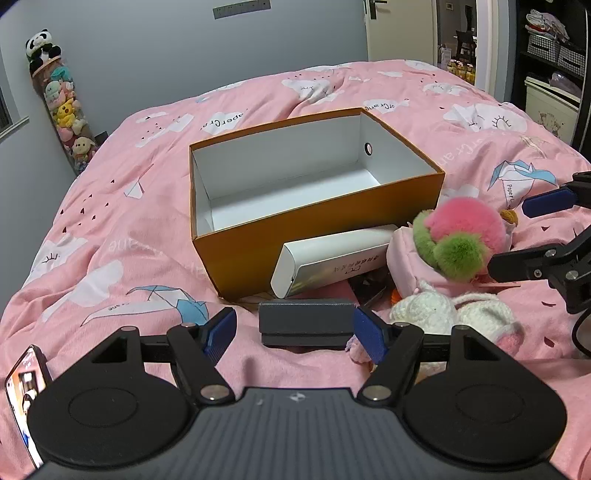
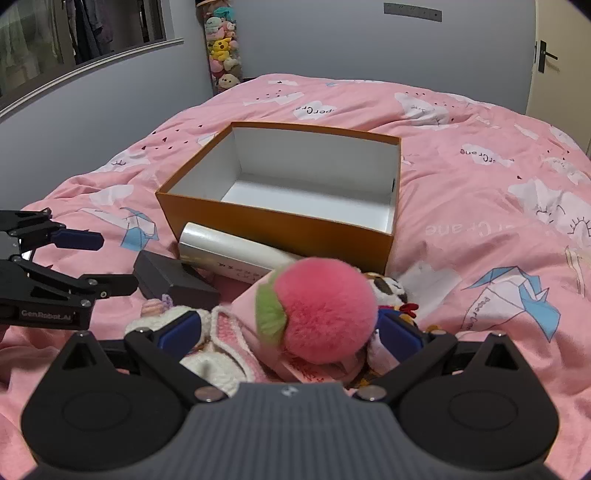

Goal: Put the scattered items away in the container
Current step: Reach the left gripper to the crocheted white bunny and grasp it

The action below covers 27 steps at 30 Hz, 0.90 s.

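An open orange box [image 1: 325, 236] with a white inside stands on the pink bed; it also shows in the right wrist view [image 2: 280, 225]. In front of it lie a white carton [image 1: 332, 262], a dark grey case [image 1: 306, 323], a pink fluffy ball [image 1: 461, 229] with green tufts on a pink pouch, and white knitted items [image 1: 454, 314]. My left gripper [image 1: 295, 332] is open, its pads either side of the grey case. My right gripper [image 2: 288, 332] is open around the pink ball [image 2: 325, 310] and pouch.
A phone [image 1: 26, 391] lies at the lower left of the bed. A clear tube of plush toys [image 1: 62, 103] stands by the wall. A door [image 1: 399, 29] and shelves [image 1: 550, 55] are at the back right. Pink bedding surrounds the box.
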Each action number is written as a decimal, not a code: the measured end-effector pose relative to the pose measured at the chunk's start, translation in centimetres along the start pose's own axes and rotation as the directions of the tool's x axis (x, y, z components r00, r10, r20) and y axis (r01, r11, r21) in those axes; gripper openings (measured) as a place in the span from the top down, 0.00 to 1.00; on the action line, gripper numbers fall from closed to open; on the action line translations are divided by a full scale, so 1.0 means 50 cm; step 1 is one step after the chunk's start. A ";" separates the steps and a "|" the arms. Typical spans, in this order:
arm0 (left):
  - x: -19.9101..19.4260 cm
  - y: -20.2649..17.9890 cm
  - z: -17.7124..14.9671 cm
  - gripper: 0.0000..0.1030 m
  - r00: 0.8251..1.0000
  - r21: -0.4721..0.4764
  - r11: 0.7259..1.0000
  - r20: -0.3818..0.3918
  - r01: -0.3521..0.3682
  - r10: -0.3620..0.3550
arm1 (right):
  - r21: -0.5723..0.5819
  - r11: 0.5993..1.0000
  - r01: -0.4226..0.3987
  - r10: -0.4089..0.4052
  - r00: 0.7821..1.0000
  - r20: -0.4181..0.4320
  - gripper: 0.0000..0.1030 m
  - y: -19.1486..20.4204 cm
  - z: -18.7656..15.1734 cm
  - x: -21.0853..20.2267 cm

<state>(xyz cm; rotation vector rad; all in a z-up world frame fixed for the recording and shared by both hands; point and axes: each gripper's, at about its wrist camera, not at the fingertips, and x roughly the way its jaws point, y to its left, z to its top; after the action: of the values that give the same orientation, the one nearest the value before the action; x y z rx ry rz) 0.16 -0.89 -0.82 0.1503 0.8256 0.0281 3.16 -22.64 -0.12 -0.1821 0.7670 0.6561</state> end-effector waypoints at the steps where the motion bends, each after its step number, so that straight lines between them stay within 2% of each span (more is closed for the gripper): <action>1: 0.003 0.000 -0.001 0.20 1.000 0.000 1.000 0.000 0.000 0.000 | 0.000 1.000 0.000 0.000 1.000 -0.003 0.00 0.001 0.000 0.000; 17: 0.004 0.003 -0.003 0.20 1.000 -0.005 1.000 0.000 0.014 -0.014 | -0.010 1.000 0.010 -0.010 1.000 -0.011 0.00 0.001 -0.001 0.003; 21: 0.000 0.006 0.000 0.20 0.999 -0.007 0.999 0.001 0.050 -0.050 | -0.009 1.000 0.012 -0.013 1.000 -0.010 0.00 0.000 -0.001 0.003; 25: -0.009 0.003 0.005 0.20 0.993 0.002 0.993 0.007 0.116 -0.116 | -0.017 1.000 0.003 -0.003 1.000 -0.009 0.00 0.001 0.000 -0.002; 27: -0.015 -0.007 0.007 0.21 0.988 0.026 0.988 0.012 0.152 -0.152 | -0.023 1.000 -0.007 0.007 1.000 -0.012 0.05 0.003 -0.001 -0.004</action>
<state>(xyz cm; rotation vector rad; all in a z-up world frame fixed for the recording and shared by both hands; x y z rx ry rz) -0.10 -1.33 -0.09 0.1109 0.8216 -0.1268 2.96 -22.63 -0.01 -0.2046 0.7725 0.6713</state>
